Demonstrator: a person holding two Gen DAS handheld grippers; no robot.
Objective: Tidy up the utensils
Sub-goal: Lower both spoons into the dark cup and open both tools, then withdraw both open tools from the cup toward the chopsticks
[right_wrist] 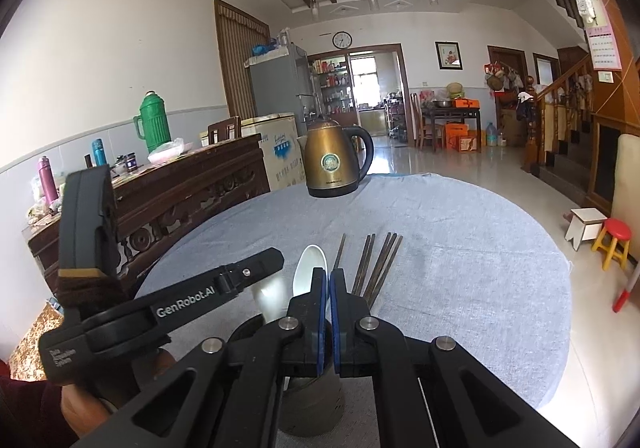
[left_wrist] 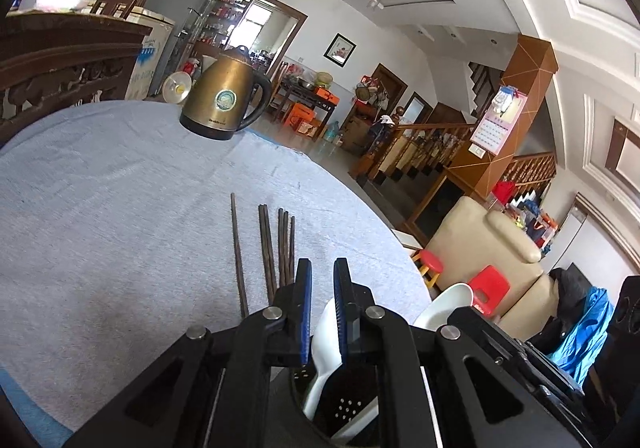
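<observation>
The left claw (left_wrist: 323, 284) hovers over the perforated utensil holder (left_wrist: 344, 404), fingers slightly apart around a white spoon (left_wrist: 326, 344) – likely seating it. The right claw (right_wrist: 328, 288) is nearly closed, empty. Dark chopsticks (right_wrist: 376, 264) wait on the bench (right_wrist: 460, 268) – long axes pointing toward the brass kettle (right_wrist: 332, 163).

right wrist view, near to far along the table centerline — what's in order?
Right gripper → utensil holder beneath it → white spoon → chopsticks on the gray tablecloth → gold kettle at the far edge.
</observation>
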